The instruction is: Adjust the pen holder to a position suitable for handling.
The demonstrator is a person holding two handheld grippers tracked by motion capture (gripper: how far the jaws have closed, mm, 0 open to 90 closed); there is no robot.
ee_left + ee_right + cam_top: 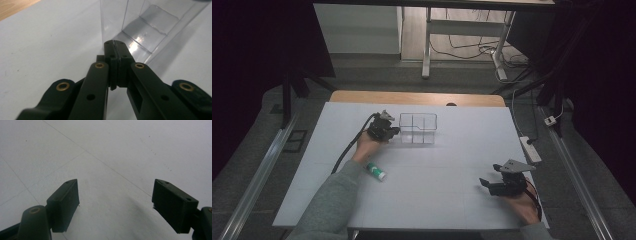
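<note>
A clear plastic box (418, 128) with inner dividers stands at the back middle of the white table sheet (452, 200). My left gripper (396, 131) is at the box's left side, its jaws pressed together. In the left gripper view the shut tips (114, 43) sit right at the near lower edge of the box (150, 27); whether a thin wall is pinched between them I cannot tell. My right gripper (490, 175) rests at the front right, open. Its two pads (65, 202) stand wide apart over bare sheet with nothing between them.
A small green and white tube (375, 171) lies beside the left forearm. A white power strip (530, 148) lies off the table's right edge. A strip of wooden tabletop (417, 97) shows behind the sheet, with desk legs and cables on the floor beyond.
</note>
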